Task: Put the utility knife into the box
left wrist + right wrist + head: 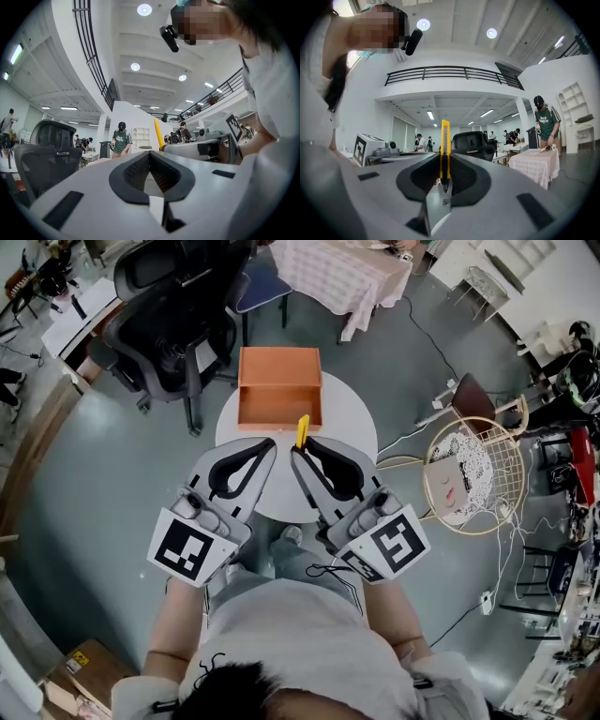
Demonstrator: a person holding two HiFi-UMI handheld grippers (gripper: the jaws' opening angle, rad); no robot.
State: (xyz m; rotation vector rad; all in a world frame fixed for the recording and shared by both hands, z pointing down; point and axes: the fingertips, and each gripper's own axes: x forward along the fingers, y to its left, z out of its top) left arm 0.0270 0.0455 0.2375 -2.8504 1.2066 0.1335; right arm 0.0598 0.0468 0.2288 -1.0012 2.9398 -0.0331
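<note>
An open orange box (279, 388) stands at the far side of a small round white table (352, 413). A yellow utility knife (302, 430) sticks out of my right gripper (299, 448), which is shut on it just short of the box's near edge. In the right gripper view the knife (445, 146) stands upright between the pads, with the gripper (445, 161) pointing up into the room. My left gripper (269, 442) hovers beside it on the left, shut with nothing in it. The left gripper view shows its closed tips (150, 153) and the knife (159, 133) to the right.
A black office chair (173, 324) stands left of the table, with a checked-cloth table (342, 273) behind it. A yellow wire chair (469, 474) and floor cables (427, 338) are on the right. Several people stand far off in the room.
</note>
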